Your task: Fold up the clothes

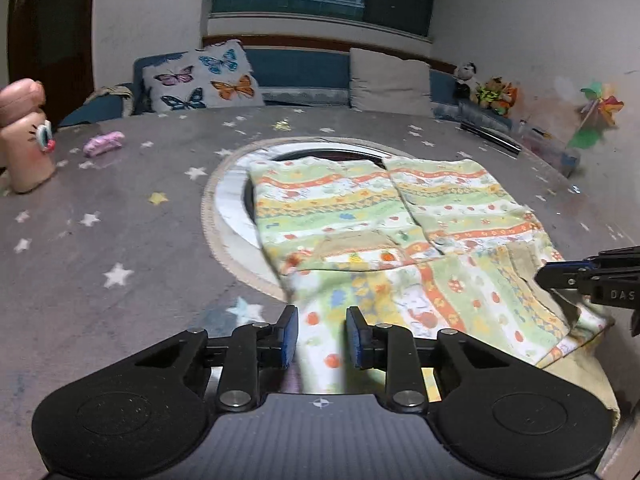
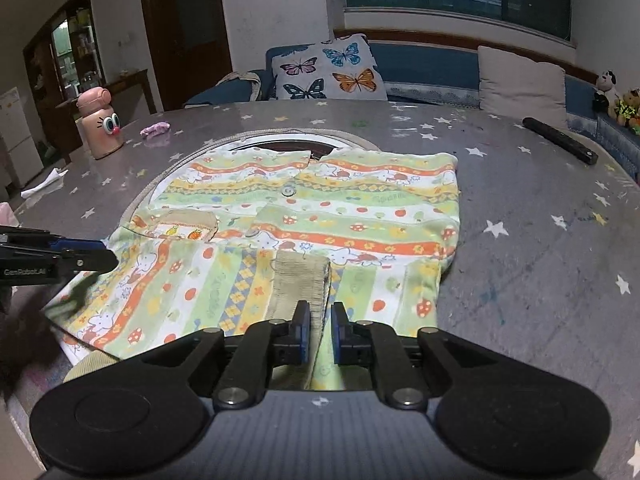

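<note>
Green-orange striped printed cotton pyjama top (image 2: 320,216) lies spread on grey star-print bench (image 2: 540,240), near part folded over. 2 grippers at near hem: left gripper (image 1: 322,334) jaws part-open astride cloth; right gripper (image 2: 320,332) jaws narrow around beige ribbed cuff (image 2: 300,280).

Your left gripper (image 1: 322,334) straddles the shirt's (image 1: 360,216) near edge, jaws apart. The right gripper (image 1: 560,276) sits at its right edge.
</note>
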Motion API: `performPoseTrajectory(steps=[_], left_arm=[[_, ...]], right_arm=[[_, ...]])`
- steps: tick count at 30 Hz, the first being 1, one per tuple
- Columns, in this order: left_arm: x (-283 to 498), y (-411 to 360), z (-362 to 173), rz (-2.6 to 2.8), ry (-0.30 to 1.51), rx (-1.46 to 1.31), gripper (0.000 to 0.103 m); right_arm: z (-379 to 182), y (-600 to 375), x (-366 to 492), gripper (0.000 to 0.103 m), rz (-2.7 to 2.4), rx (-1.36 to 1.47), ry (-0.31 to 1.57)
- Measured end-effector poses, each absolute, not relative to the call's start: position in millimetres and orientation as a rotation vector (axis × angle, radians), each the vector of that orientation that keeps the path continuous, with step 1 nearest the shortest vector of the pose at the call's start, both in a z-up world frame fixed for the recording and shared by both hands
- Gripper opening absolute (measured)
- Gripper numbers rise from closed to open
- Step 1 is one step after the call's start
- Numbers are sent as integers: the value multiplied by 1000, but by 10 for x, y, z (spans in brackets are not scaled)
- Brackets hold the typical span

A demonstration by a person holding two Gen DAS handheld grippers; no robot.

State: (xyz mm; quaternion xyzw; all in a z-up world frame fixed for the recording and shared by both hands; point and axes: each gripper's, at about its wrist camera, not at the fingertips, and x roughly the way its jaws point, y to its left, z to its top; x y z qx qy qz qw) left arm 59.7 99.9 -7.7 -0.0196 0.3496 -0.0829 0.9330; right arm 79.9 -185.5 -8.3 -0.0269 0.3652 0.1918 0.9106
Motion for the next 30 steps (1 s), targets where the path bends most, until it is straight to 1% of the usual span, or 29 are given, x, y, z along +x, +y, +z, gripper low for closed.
performPoseTrajectory(steps=[4, 9, 11, 15, 18, 24, 30], left_arm=[[655, 979, 16, -178, 680, -53, 27], [773, 886, -53, -183, 685, -19, 27], [820, 850, -80, -184, 687, -5, 25], [907, 781, -132, -187, 691, 21, 25], [899, 774, -133, -185, 689, 23, 25], [781, 619, 18, -212, 644, 41, 25], [551, 385, 84, -288, 621, 97, 27]], right_arm=[[-14, -1870, 810, 9, 404, -53, 728], [70, -1829, 840, 9, 416, -56, 672], [50, -1789, 869, 9, 438, -65, 673], [-79, -1701, 934, 9, 463, -113, 690], [-145, -1683, 941, 9, 466, -135, 694], [12, -1653, 915, 9, 477, -140, 648], [-99, -1591, 932, 9, 511, -139, 702]])
